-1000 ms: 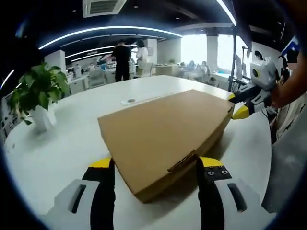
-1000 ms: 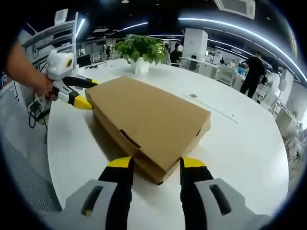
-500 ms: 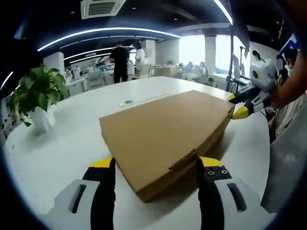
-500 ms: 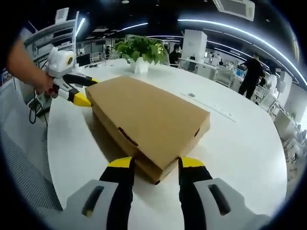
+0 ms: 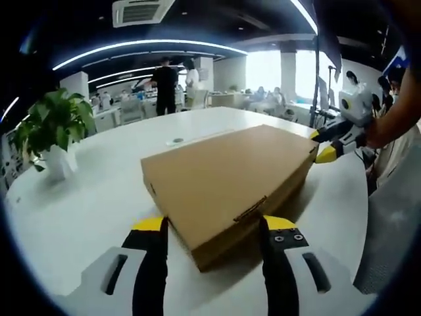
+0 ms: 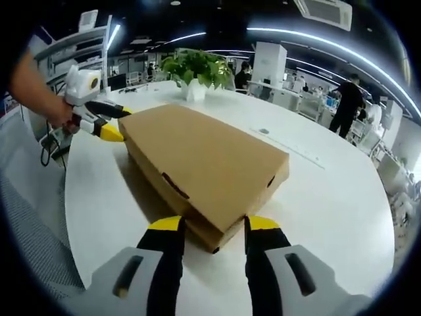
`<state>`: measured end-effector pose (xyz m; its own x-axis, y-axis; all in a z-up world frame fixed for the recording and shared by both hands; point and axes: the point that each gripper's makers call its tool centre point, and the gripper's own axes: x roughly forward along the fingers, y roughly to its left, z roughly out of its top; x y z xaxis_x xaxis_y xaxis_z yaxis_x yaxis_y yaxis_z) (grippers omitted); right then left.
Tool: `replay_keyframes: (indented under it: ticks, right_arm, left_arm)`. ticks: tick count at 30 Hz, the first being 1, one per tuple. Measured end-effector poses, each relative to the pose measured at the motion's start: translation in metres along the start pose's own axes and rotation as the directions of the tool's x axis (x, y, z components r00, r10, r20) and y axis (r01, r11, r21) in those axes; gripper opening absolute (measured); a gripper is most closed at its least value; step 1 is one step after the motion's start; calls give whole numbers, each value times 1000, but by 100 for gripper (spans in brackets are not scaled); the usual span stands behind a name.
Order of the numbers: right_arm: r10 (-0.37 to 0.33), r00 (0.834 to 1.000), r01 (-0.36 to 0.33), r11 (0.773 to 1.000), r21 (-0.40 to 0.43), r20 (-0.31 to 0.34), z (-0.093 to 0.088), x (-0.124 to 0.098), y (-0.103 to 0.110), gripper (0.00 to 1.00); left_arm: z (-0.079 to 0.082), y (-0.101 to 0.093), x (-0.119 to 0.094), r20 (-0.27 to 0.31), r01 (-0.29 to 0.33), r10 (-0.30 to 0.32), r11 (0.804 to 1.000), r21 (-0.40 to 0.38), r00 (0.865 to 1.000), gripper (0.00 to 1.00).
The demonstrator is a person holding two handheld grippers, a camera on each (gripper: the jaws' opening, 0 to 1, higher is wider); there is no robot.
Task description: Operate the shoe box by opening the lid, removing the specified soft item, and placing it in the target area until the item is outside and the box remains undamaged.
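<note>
My left claw (image 5: 214,227) is spread around one corner of the flat brown cardboard shoe box (image 5: 227,181), lid closed, lying mid white desk (image 5: 85,197). My right claw (image 6: 205,227) is spread around the opposite corner, likely steadying it for lifting the lid.

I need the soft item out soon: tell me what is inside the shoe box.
The shoe box lies on the white table with its lid shut, so its inside is hidden. Both tongs sit open at opposite corners.
</note>
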<state>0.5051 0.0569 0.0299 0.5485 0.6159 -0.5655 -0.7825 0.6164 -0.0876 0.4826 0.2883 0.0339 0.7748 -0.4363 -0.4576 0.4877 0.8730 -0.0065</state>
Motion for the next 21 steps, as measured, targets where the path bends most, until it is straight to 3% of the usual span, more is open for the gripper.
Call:
replay_keyframes:
  ticks: [21]
  right_arm:
    - [-4,1000,4,1000,-12,3,6,-6,0,33]
  left_arm:
    - [3,0,-2,6,3,-3,1000,-24,1000,57]
